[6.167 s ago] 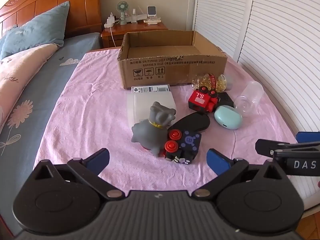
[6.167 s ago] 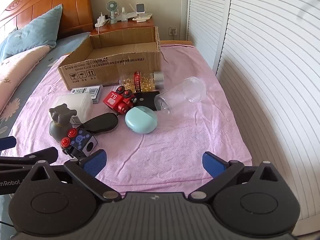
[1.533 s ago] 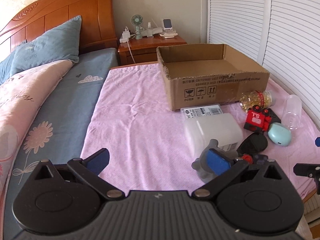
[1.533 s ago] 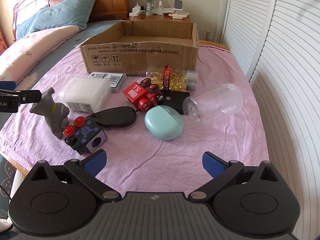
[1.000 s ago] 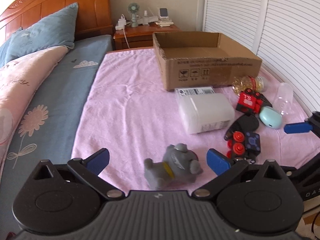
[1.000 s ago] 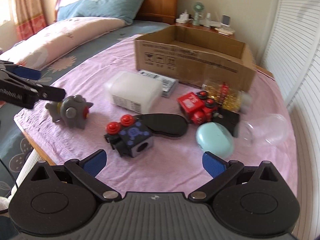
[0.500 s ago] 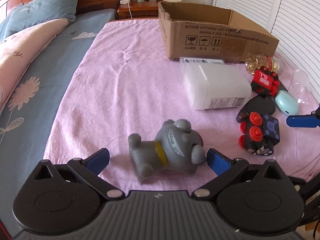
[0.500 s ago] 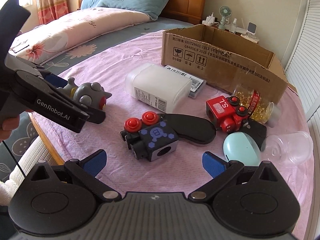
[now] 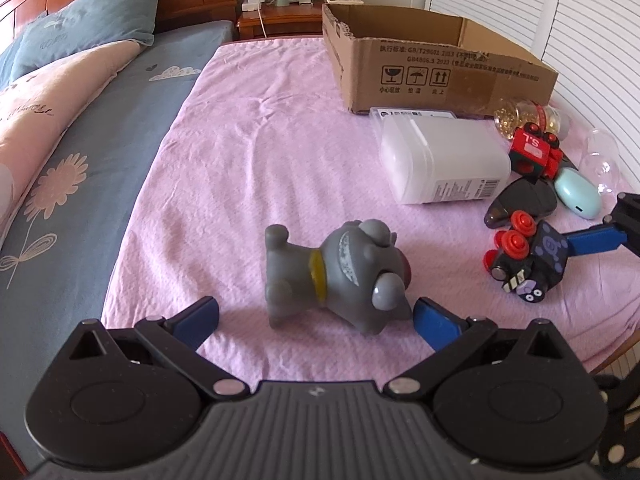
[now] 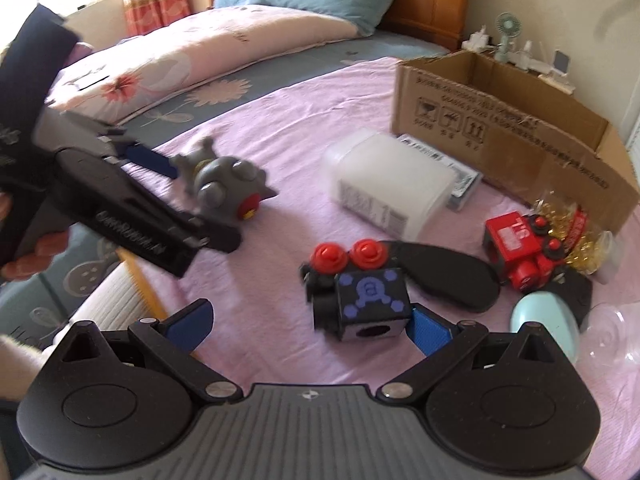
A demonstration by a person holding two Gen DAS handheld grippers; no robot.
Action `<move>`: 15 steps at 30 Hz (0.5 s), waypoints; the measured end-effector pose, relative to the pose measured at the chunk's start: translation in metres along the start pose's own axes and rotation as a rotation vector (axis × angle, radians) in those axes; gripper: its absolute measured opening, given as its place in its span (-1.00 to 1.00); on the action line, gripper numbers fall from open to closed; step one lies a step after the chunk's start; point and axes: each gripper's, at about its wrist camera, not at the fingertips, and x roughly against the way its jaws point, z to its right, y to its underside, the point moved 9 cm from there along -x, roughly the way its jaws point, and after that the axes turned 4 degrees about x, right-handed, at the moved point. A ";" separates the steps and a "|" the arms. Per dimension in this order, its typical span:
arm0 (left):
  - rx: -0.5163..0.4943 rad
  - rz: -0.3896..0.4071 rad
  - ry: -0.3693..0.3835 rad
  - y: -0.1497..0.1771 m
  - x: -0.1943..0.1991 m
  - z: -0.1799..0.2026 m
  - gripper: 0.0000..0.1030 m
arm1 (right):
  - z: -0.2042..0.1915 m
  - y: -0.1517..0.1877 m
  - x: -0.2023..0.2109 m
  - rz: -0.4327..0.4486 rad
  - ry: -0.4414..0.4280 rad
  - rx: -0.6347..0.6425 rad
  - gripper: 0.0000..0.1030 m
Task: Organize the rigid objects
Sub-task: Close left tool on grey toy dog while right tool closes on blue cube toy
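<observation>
A grey toy dog (image 9: pixel 340 272) with a yellow collar lies on its side on the pink cloth (image 9: pixel 256 160). My left gripper (image 9: pixel 316 320) is open, its blue fingers on either side of the dog, just short of it. It also shows in the right wrist view (image 10: pixel 176 208), with the dog (image 10: pixel 224 188). My right gripper (image 10: pixel 308 326) is open, its right finger beside a black toy train with red knobs (image 10: pixel 356 292). The train also shows in the left wrist view (image 9: pixel 524 264).
An open cardboard box (image 9: pixel 436 64) stands at the back. A white plastic container (image 9: pixel 440 164), a black case (image 9: pixel 524 204), a red toy train (image 9: pixel 536 152), a mint case (image 9: pixel 580 200), a jar of gold beads (image 9: pixel 520 116) and a clear jar (image 9: pixel 604 156) lie on the right.
The grey dog now lies apart from the pile, on the left of the cloth. My left gripper has come closer to it. My right gripper has moved up to the black train.
</observation>
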 end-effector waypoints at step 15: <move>-0.020 0.073 0.006 -0.003 0.003 0.011 0.73 | 0.021 -0.003 -0.007 0.039 0.156 -0.051 0.41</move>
